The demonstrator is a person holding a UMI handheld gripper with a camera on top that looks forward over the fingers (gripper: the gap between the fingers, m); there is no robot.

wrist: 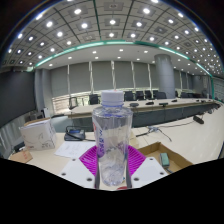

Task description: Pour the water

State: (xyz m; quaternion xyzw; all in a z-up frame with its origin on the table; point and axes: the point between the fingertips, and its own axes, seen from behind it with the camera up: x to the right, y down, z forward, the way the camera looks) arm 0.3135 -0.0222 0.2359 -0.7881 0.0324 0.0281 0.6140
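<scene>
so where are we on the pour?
Done: the water bottle is picked up, upright between the tool's pink pads, which press on both sides. In hand: it's held over the table, cap still on top. Left: uncapping and the pour itself; no receiving cup is visible.

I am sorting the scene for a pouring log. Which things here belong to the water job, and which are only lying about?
Belongs to the job:
- clear plastic bottle, capped, upright between the gripper fingers, pads at both sides

Only lying about:
- white box on the table
- dark telephone-like item beside it
- black office chairs beyond

No cup or glass is visible.
</scene>
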